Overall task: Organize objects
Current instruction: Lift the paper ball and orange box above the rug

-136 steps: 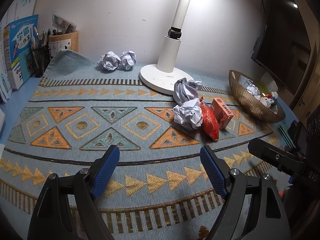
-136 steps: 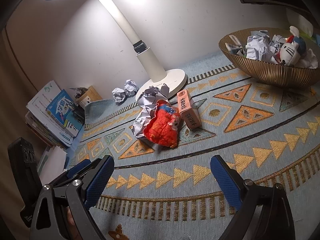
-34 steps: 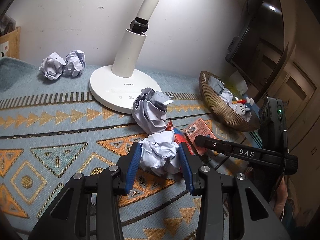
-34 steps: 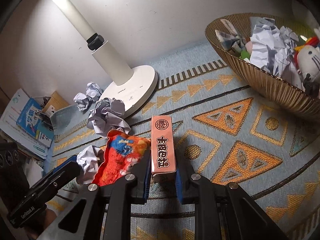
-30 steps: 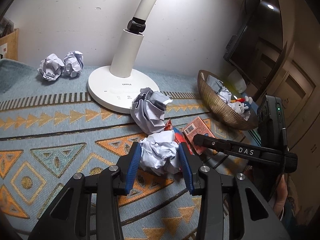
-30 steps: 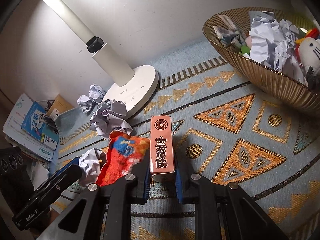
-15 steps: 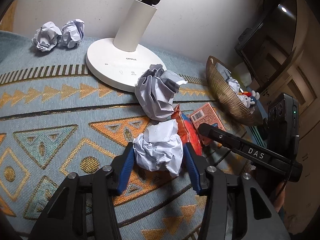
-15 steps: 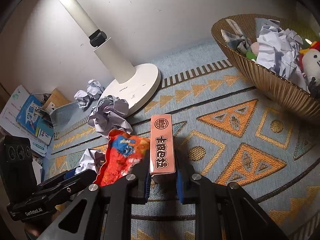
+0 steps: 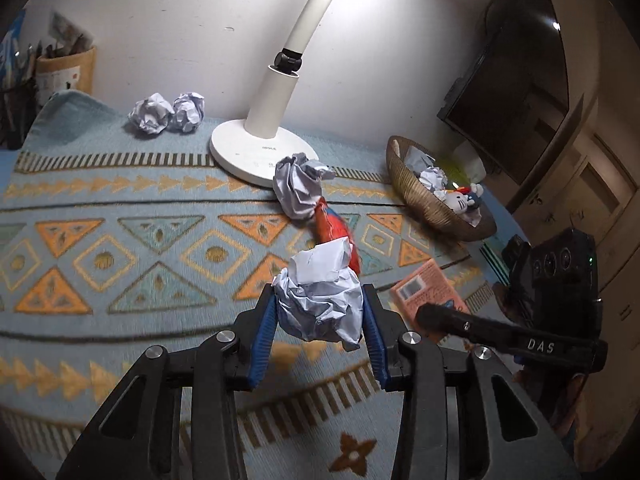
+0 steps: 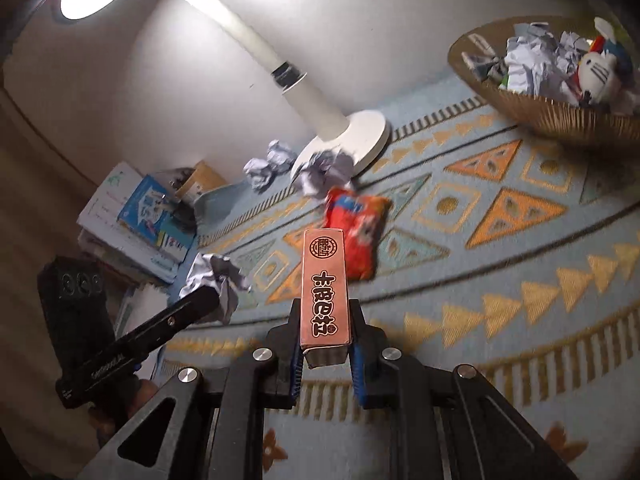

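Note:
My left gripper (image 9: 320, 320) is shut on a crumpled white paper ball (image 9: 320, 300) and holds it above the patterned mat; the ball also shows in the right wrist view (image 10: 216, 280). My right gripper (image 10: 326, 344) is shut on a pink box (image 10: 325, 292) with dark characters, lifted off the mat; the box also shows in the left wrist view (image 9: 428, 292). A red snack bag (image 10: 356, 220) lies on the mat beyond the box. Another crumpled paper (image 9: 298, 192) sits by the lamp base. The woven basket (image 10: 560, 120) at the right holds papers and a plush toy.
A white desk lamp (image 9: 264, 152) stands at the back middle. Two paper balls (image 9: 168, 114) lie by the wall at the back left. Books and a pen holder (image 10: 148, 220) stand at the left edge. A dark monitor (image 9: 508, 112) is at the right.
Both grippers have risen and pulled back from the pile, the left with the paper ball and the right with the pink box. The red bag and the other paper stay on the mat.

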A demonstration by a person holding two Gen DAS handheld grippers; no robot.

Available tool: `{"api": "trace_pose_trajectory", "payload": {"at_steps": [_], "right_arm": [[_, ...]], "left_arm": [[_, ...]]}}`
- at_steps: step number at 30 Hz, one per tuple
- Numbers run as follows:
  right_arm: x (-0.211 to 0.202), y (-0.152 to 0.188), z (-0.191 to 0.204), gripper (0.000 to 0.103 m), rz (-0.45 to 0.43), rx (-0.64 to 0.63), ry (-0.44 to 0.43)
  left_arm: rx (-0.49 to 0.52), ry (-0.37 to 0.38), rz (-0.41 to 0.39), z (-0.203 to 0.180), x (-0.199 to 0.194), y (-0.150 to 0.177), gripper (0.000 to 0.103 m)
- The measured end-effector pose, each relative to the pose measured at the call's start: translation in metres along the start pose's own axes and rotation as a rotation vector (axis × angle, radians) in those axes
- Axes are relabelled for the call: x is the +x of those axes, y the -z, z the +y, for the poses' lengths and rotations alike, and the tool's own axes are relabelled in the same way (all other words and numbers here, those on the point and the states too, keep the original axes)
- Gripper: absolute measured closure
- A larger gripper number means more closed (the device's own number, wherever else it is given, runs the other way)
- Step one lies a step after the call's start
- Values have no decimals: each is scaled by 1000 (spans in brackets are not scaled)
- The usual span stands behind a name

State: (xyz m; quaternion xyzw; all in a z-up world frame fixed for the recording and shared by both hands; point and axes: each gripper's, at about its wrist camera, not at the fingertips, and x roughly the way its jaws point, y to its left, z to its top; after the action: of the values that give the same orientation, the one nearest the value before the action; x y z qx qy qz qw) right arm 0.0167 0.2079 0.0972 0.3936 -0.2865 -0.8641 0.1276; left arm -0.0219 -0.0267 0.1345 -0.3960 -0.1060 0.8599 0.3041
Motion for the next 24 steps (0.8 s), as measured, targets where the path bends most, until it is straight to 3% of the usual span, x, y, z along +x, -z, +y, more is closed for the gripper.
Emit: {"api": "trace_pose_trajectory", "payload": {"at_steps": [6,8,10,18,21,22,24], "right_arm": [[0,53,-8,84,91,104,-51],[-3,58,-12,83,74,107,-22],[-7,58,-15,80,47,98,-1],[-13,54,-14,70,18,35,53],[-10,51,-7,54,28,-35,84],[-11,48,-3,40,30,-65,113],[-14,44,-2,32,-1,-126,195]], "left_arm": [[-46,-35,-28,1,2,31,66],[-72,-32,-29,7,4,33,66],[-54,-84,-61,6,1,33,66],[-50,-96,-64,5,3,33,66],[-18,-130,-86,-2,0,35,64],[2,-136,-91,-5,-1,36,64],[35,-151,-95,-12,0,37,64]]}}
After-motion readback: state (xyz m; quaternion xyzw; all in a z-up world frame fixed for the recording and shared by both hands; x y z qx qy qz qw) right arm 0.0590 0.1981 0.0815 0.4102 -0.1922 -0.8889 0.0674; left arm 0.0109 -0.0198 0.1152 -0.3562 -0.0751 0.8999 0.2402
